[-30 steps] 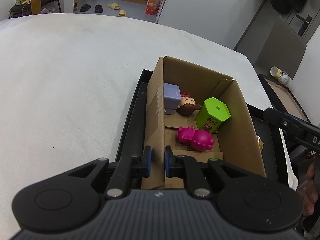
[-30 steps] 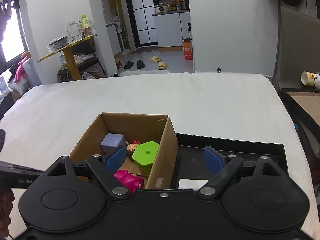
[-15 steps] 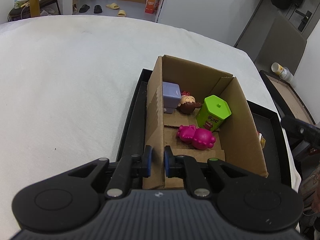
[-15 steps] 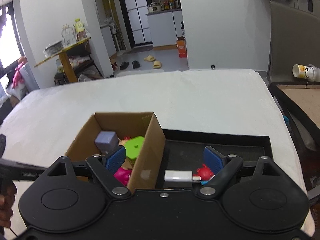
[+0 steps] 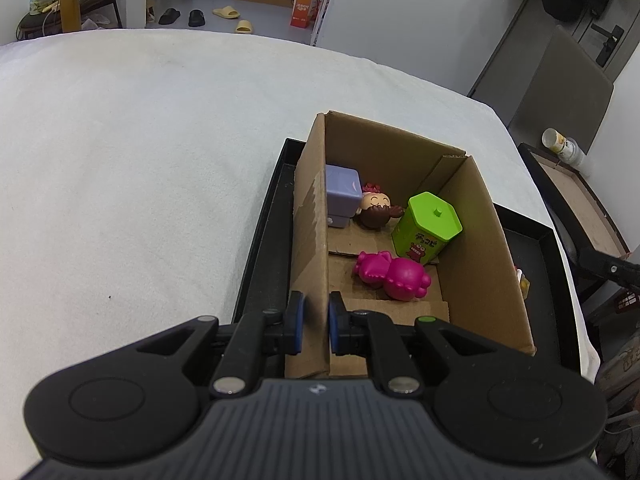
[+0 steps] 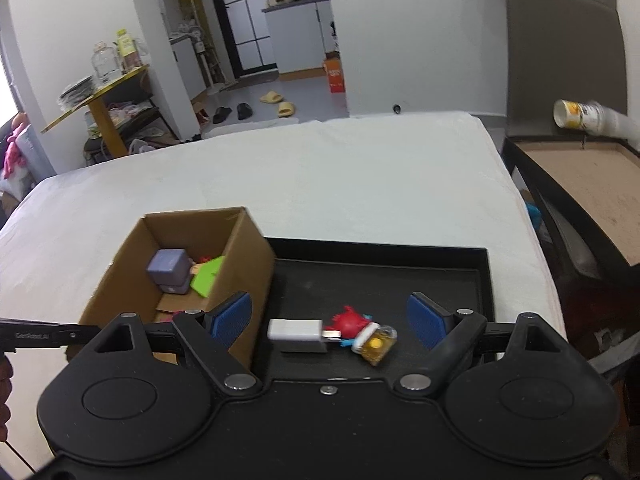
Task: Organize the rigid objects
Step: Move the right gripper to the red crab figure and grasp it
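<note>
A cardboard box (image 5: 476, 240) stands in a black tray (image 5: 264, 236) on a white table. Inside it are a purple cube (image 5: 340, 196), a small brown-haired figure (image 5: 376, 208), a green hexagonal tin (image 5: 428, 228) and a pink toy (image 5: 394, 274). My left gripper (image 5: 313, 326) is shut on the box's near left wall. My right gripper (image 6: 330, 318) is open and empty, above the tray (image 6: 400, 276). Between its fingers lie a white USB adapter (image 6: 296, 330) and a red and yellow figure (image 6: 362, 330). The box (image 6: 244, 268) stands to the left.
A second dark tray with a brown bottom (image 6: 580, 184) stands to the right, with a paper cup (image 6: 576, 114) behind it. White table surface (image 5: 120, 160) spreads to the left and behind. The other gripper's arm (image 5: 608, 266) shows at the right edge.
My right gripper has moved right and back from the box to over the tray, bringing the adapter and figure into view. My left gripper has stayed clamped on the box wall.
</note>
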Tool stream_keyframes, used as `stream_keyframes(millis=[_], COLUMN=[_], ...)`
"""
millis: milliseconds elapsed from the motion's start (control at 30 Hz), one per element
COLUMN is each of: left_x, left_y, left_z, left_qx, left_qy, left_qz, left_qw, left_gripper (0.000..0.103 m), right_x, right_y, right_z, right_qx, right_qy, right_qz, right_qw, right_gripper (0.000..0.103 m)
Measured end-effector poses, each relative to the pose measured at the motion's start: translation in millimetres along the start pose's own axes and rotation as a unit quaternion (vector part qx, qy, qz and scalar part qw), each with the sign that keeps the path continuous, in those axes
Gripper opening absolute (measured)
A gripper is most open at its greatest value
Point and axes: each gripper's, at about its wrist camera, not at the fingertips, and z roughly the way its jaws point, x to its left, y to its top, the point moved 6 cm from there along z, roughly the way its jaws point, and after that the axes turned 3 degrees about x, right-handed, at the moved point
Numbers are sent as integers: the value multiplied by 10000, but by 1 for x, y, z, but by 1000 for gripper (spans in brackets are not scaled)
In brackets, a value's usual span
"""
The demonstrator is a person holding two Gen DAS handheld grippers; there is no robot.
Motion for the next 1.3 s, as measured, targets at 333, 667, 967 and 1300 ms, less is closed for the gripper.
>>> stream_keyframes(millis=[333, 667, 967, 1300], left_x=[2, 5, 6, 6], left_y=[-1, -1, -2, -2], left_z=[-1, -1, -1, -1], left_qx=[-32, -49, -53, -53], left_qy=[-35, -86, -103, -106], left_qz=[-59, -128, -140, -147], left_qw=[10000, 9999, 9998, 9998], left_gripper=[12, 12, 12, 12], right_x=[-12, -31, -30, -30], right_y=[-21, -34, -41, -44], right_z=[30, 57, 72, 90], right_qx=[377, 583, 657, 716], right_qy=[-17, -126, -314, -531], right_qz=[60, 152, -48, -320], right_qw=[9993, 9981, 9973, 9955], right_gripper=[85, 85, 84, 76])
